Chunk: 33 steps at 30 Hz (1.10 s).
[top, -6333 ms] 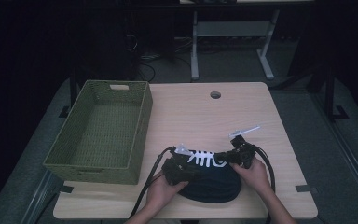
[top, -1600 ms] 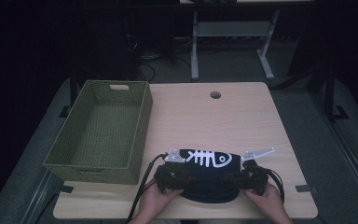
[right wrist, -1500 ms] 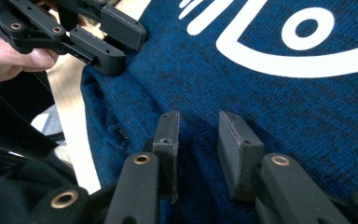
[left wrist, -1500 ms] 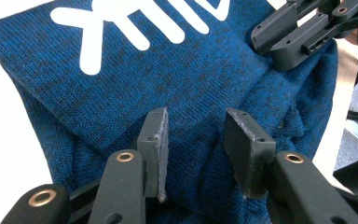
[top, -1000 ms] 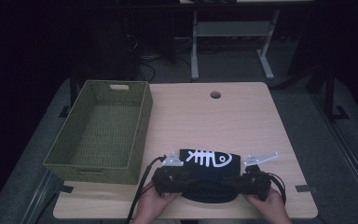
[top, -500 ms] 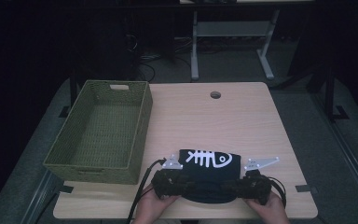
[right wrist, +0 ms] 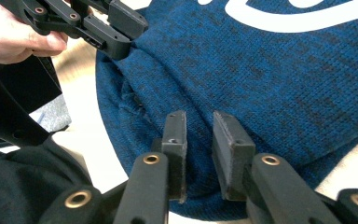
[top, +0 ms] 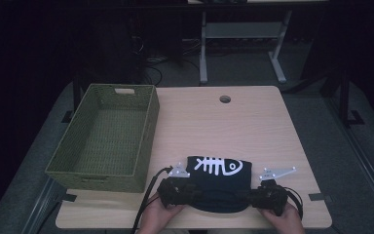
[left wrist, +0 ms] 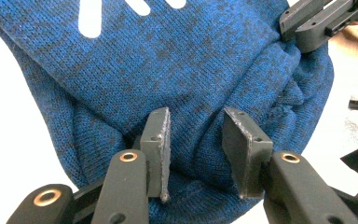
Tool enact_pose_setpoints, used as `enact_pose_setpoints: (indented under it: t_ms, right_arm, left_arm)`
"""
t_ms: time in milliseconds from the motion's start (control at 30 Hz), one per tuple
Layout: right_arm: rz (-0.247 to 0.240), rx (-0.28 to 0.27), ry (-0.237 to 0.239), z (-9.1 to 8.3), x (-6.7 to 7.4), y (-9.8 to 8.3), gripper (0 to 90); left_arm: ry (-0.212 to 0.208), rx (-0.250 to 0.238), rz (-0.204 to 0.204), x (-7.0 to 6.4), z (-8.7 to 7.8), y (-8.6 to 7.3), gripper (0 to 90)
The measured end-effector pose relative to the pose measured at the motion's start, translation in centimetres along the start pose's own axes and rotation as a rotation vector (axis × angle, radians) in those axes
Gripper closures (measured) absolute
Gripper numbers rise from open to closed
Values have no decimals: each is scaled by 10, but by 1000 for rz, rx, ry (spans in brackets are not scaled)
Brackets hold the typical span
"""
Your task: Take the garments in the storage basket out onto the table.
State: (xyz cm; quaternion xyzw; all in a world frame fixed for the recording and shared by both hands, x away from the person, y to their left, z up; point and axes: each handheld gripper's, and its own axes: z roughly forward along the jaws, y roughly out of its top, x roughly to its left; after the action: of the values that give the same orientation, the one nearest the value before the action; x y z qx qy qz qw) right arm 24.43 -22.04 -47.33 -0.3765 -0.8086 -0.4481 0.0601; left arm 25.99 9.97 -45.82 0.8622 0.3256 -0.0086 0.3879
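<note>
High view: bare-floored green basket [top: 108, 139] beside sweater [top: 217, 183].

We saw a blue knit garment [left wrist: 205, 70] flecked with darker blue (nearly black from the high view), printed with a white fish skeleton [top: 217, 166]. The basket [top: 146, 146] was olive green and woven, the table [top: 253, 126] pale wood grain, and both grippers' jaws matte black with brass-coloured rivets.

The sweater [left wrist: 205, 70] runs past the frame's top edge — its white print cut off; both forearms cropped below.
</note>
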Motion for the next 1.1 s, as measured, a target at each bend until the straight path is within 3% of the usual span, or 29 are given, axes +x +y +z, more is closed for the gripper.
enact_pose_setpoints:
  t_ms: [167,233,367,567,767,867,1100]
  right_arm:
    - [7,5,6,0,0,2,722]
    - [11,-18,6,-4,2,5,690]
    - [25,-63,-25,-13,3,13,668]
    - [62,-90,-75,-23,-6,19,635]
    - [94,-97,-125,-28,-14,21,598]
    - [87,-76,-158,-27,-17,22,574]
    - [122,-82,-176,-27,-26,18,547]
  left_arm:
    - [7,-4,-3,-2,-2,1,613]
    - [3,-25,-18,-4,-5,3,593]
    - [15,-41,-17,-3,-11,10,581]
    - [46,-85,-50,6,-19,22,566]
    - [76,-91,-93,15,-17,24,549]
    - [79,-109,-131,19,-16,24,533]
    - [116,-100,-149,26,-13,24,507]
